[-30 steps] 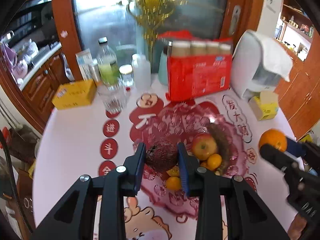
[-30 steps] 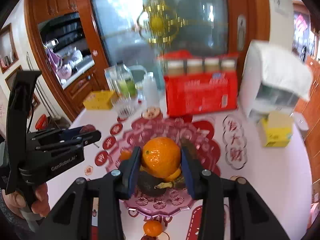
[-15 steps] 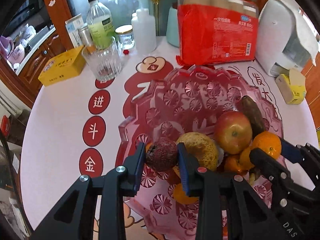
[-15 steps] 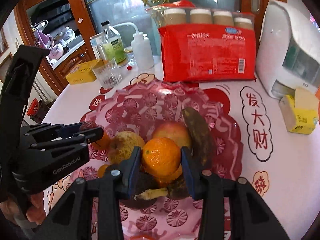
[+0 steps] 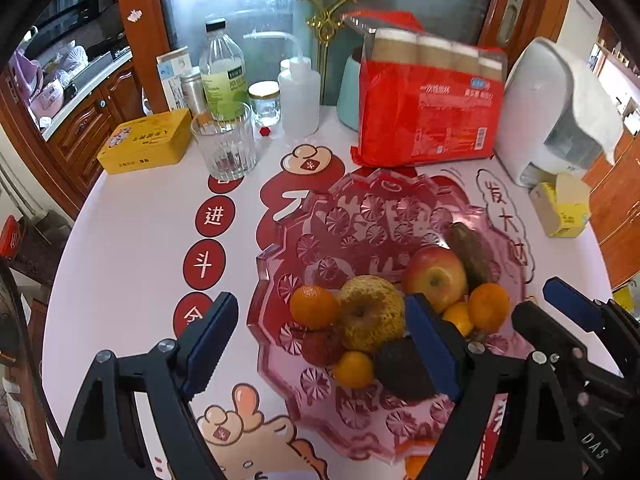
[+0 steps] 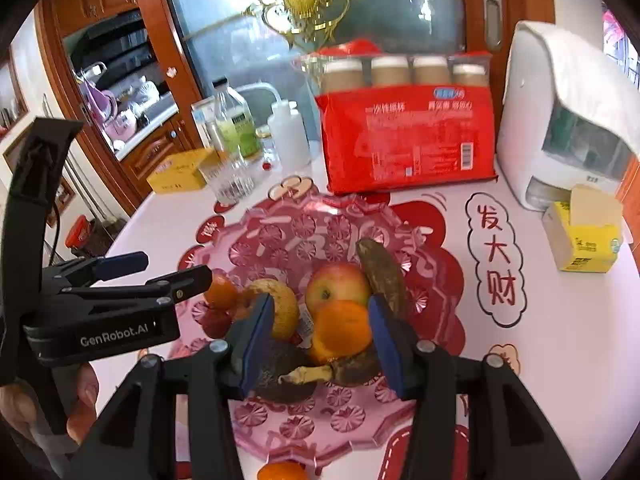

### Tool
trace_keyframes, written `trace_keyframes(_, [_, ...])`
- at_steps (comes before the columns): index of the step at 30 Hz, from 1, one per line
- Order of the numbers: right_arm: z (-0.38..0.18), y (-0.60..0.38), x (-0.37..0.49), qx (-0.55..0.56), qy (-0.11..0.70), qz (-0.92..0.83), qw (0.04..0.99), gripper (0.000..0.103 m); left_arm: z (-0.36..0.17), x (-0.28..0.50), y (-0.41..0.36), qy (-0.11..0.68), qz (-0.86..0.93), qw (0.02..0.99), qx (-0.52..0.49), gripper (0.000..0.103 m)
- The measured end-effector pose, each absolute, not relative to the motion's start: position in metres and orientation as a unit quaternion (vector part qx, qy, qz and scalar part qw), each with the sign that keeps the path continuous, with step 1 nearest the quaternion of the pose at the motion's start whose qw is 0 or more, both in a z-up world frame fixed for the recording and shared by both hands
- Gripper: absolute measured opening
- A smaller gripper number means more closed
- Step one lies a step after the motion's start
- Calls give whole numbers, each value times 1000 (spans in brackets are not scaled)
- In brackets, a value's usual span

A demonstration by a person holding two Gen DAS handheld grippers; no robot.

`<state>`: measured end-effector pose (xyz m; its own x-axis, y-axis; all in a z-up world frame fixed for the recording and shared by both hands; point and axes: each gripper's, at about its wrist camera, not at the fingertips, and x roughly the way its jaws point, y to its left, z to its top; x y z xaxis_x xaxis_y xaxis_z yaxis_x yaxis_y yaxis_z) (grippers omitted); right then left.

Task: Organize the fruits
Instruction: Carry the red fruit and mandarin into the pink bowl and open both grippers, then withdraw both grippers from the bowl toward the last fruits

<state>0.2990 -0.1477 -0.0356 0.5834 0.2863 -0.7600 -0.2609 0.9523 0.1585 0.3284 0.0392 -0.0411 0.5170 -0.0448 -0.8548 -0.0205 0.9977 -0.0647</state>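
Observation:
A pink glass fruit plate (image 5: 280, 248) (image 6: 280, 236) holds a red apple (image 5: 436, 276), a wrinkled yellow fruit (image 5: 370, 312), tangerines, a dark brown fruit and a red lychee (image 5: 322, 346). My left gripper (image 5: 320, 340) is open above the plate's near left side, with the lychee lying in the plate between its fingers. My right gripper (image 6: 320, 332) is open, its fingers apart on both sides of a big orange (image 6: 342, 330) that rests on the pile. One small tangerine (image 6: 280, 472) lies on the table in front of the plate.
Behind the plate stand a red pack of paper cups (image 5: 432, 120), a drinking glass (image 5: 224, 144), bottles (image 5: 222, 76), a yellow tin (image 5: 146, 146), a white appliance (image 5: 556, 104) and a small yellow box (image 5: 564, 210). The round table's edge curves off at the left.
Both grippers have opened. The left one let go of the lychee and the right one let go of the orange; both fruits now lie in the plate.

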Motion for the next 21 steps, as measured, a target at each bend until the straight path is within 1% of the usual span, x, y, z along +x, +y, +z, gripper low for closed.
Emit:
trace_keyframes(6, [-11, -157, 271, 15, 415, 152, 897, 49, -12, 302, 46, 475, -14, 879, -40, 85])
trace_keyframes(11, [6, -162, 237, -6, 401, 146, 904, 49, 11, 271, 49, 458, -31, 887, -50, 86])
trace_keyframes(21, [18, -172, 156, -51, 373, 138, 916, 49, 34, 195, 33, 406, -84, 910, -27, 87])
